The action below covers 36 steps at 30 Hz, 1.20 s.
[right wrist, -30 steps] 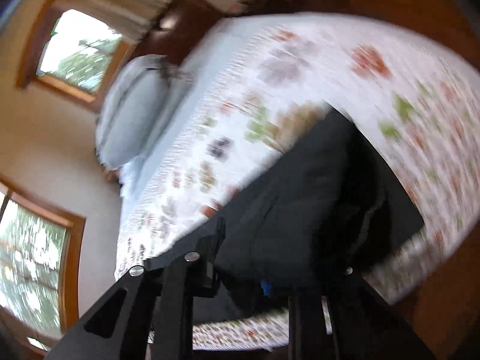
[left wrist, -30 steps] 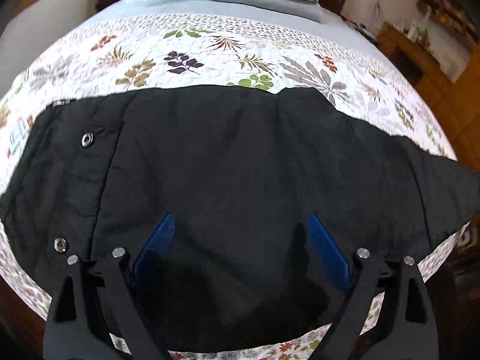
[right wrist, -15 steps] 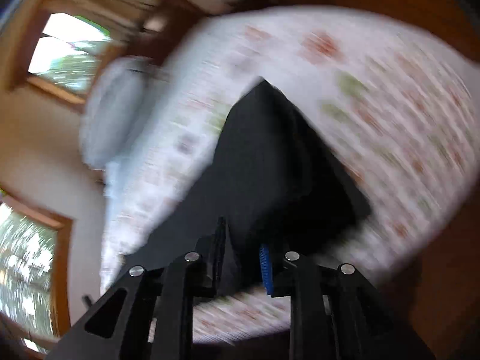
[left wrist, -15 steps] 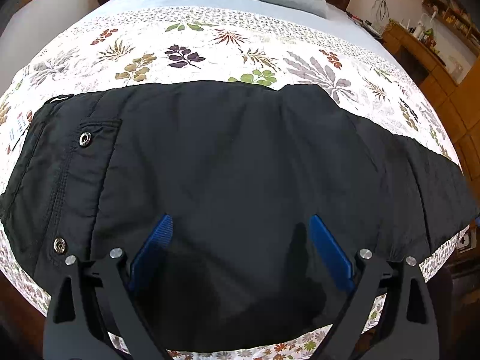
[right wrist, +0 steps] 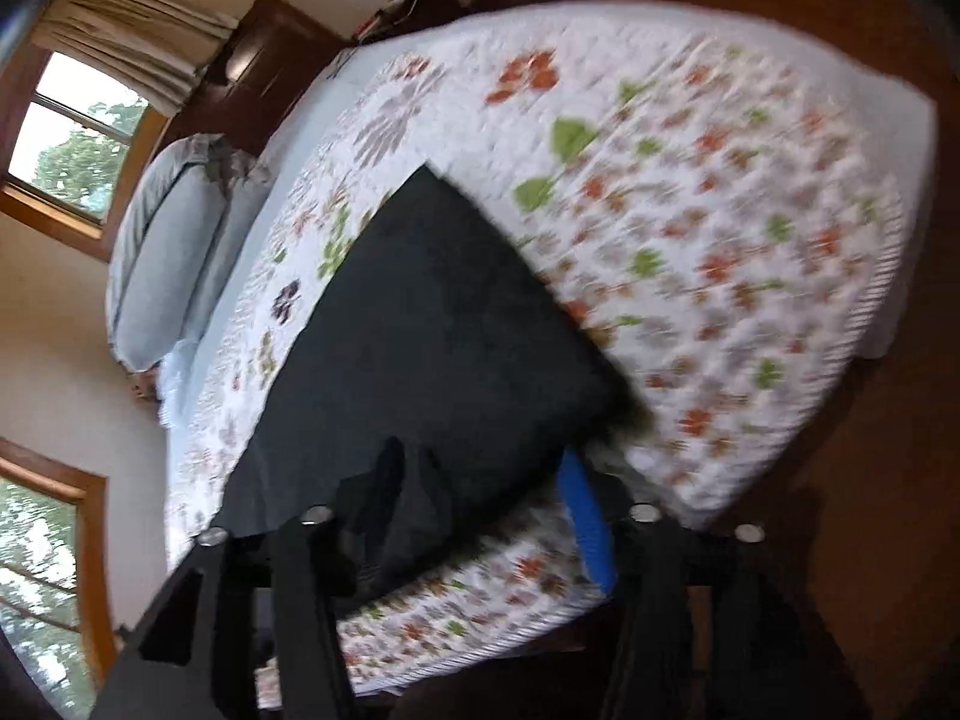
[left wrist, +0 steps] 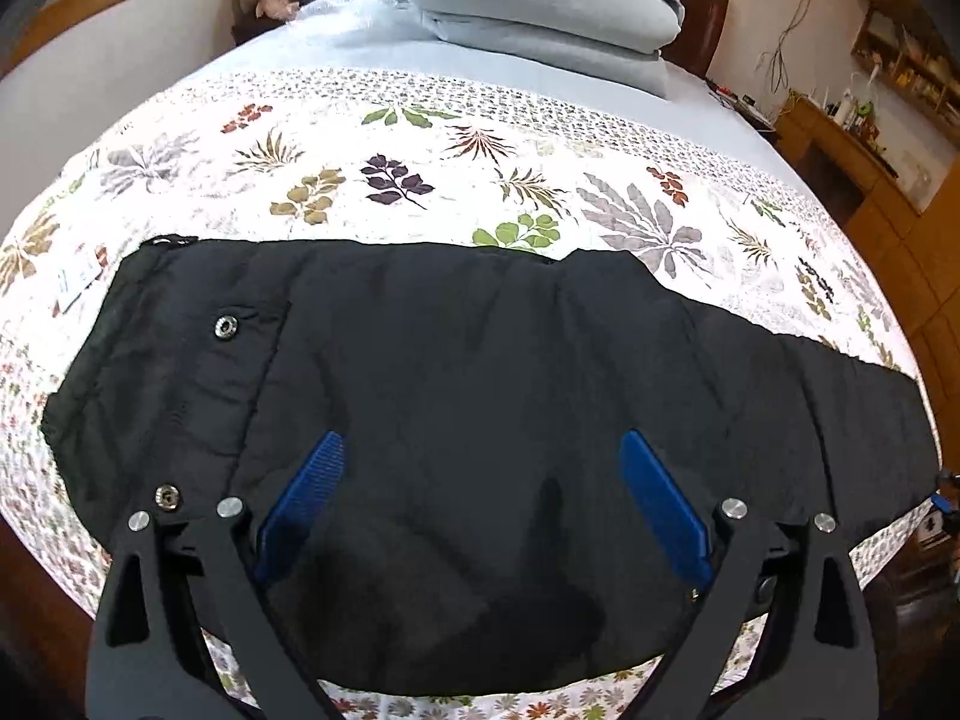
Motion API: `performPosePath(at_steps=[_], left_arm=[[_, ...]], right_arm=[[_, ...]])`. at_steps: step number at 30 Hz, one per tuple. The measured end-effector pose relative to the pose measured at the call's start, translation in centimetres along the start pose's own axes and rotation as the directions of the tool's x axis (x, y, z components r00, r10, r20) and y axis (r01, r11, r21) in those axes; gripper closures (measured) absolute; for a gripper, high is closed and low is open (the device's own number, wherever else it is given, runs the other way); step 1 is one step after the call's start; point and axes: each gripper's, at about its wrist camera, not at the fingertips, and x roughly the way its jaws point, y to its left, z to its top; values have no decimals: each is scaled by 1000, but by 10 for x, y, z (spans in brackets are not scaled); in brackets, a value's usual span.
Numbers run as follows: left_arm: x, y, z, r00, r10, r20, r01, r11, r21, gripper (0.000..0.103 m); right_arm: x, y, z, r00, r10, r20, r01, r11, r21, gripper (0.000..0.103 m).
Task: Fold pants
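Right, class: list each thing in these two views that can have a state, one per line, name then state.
black pants: lying spread across the quilt, folded lengthwise it seems.
snap on the pocket: appears closed.
left tongs: open above the pants, gripping nothing.
right tongs: jaws opening, pants hem between them, pads not pressing.
quilt: spread flat on the bed.
grey bedding: folded and stacked.
curtain: drawn aside.

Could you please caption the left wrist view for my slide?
Open left gripper hovers over black pants spread flat on a floral quilt.
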Motion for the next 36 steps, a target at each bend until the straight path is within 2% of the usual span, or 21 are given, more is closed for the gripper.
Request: performPosePath(at_steps=[3,7,16,24,29,30,31,33,36], left_arm=[[0,1,-1,1000,1,0,-1,1000,4,9],[-1,1,-5,1000,-4,7,4,1000,-1,9],[-2,7,-10,1000,-5,-2,5,1000,-14,9],[7,11,-14,1000,-4,-25,3,1000,-23,9],[17,13,-18,999,-4,-45,2,999,-37,8],[19,13,-18,999,1,-46,-2,999,-38,8],[20,13,-19,999,3,-46,-5,999,-40,6],[25,10,-18,999,10,-46,-13,999,-53,4],[31,4,-16,999,17,-46,-19,998,-61,3]], right_arm=[[-10,-19,-4,998,65,14,-66,992,111,31],[4,-39,-5,992,124,-9,-120,973,196,31],[35,-24,3,981,194,-15,-188,965,184,31],[42,-13,5,986,168,-23,-162,975,150,29],[46,6,16,988,154,-24,-152,985,84,30],[49,12,20,989,148,-25,-146,987,63,36],[53,21,26,990,142,-24,-141,989,34,49],[64,43,44,994,104,-35,-106,994,-32,65],[71,57,56,997,65,-51,-69,994,-83,70]])
